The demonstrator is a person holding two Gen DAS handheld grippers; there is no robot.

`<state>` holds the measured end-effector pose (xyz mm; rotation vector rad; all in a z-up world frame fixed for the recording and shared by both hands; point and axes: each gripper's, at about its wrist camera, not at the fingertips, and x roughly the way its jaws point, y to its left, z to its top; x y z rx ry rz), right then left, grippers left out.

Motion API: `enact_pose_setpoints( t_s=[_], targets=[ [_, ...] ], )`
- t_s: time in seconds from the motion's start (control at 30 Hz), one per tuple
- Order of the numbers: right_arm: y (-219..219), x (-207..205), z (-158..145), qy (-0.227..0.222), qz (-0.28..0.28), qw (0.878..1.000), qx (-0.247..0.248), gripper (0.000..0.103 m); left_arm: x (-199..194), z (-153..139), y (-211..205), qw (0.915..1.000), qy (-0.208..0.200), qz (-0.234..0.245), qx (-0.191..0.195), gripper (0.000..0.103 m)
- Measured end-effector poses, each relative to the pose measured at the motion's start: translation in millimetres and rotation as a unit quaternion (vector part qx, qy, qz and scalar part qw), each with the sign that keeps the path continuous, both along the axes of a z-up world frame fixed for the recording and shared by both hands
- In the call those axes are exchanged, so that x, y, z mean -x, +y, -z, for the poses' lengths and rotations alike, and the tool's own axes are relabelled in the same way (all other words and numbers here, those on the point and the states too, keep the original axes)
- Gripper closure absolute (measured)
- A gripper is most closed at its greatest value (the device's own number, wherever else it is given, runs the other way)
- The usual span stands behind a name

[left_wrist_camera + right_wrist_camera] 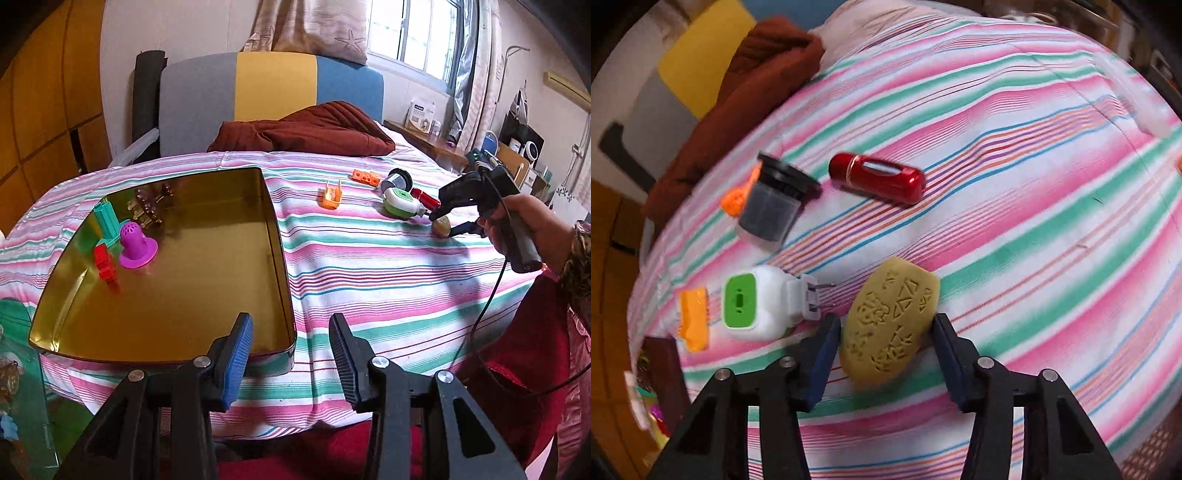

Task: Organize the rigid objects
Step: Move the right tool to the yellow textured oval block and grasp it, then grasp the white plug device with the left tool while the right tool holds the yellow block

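A gold tin tray (207,192) lies on the striped cloth and holds a purple cone (136,245), a red block (105,264), a teal piece (107,221) and a brown clip (151,205). My left gripper (291,354) is open and empty over the tray's near right corner. My right gripper (884,354) is open around a tan carved oval (890,325), its fingers either side; it also shows in the left wrist view (448,221). A white-green plug (761,302), a red cylinder (879,177), a black-lidded jar (772,206) and orange pieces (694,317) lie nearby.
A dark red quilt (306,129) lies at the bed's far side before a grey, yellow and blue headboard (273,88). A desk with boxes (424,122) stands at the right under the window. Wooden cabinets (40,96) are at the left.
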<state>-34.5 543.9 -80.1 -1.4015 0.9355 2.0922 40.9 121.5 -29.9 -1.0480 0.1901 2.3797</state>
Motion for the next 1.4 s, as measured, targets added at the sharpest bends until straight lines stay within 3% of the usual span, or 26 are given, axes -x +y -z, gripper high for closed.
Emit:
enact_pose_setpoints(
  t_s=[0.17, 0.27, 0.53, 0.63, 0.8, 1.03, 1.1, 1.27, 1.4],
  targets=[
    [-12, 18, -2, -0.021, -0.086, 0.993, -0.084, 0.056, 0, 0, 9, 1.0, -0.006, 0.007, 0.004, 0.06],
    [-13, 15, -2, -0.02, -0.095, 0.99, -0.1, 0.056, -1, -2, 19, 0.9998, -0.005, 0.019, 0.007, 0.06],
    [19, -6, -3, 0.035, -0.017, 0.998, -0.043, 0.057, 11, -17, 64, 0.9984, 0.001, 0.057, -0.003, 0.06],
    [22, 6, -4, 0.035, -0.019, 0.997, -0.062, 0.057, 15, -20, 83, 0.9979, -0.001, 0.064, -0.011, 0.06],
    [7, 29, -4, 0.031, -0.079, 0.993, -0.085, 0.057, 12, -14, 98, 0.9973, -0.007, 0.072, -0.009, 0.06],
    [-39, 21, -7, 0.068, -0.183, 0.981, 0.009, 0.057, 16, -11, 98, 0.9982, -0.012, 0.059, -0.002, 0.06],
    [-35, 17, -9, 0.072, -0.169, 0.983, 0.008, 0.057, 20, -12, 100, 0.9984, -0.016, 0.053, -0.003, 0.06],
    [-11, 3, -15, 0.027, -0.098, 0.991, -0.082, 0.057, 32, -14, 120, 0.9984, -0.013, 0.055, -0.007, 0.059],
    [2, -3, -8, 0.007, -0.075, 0.995, -0.069, 0.056, 52, -12, 157, 0.9981, -0.014, 0.059, -0.005, 0.043]
  ],
)
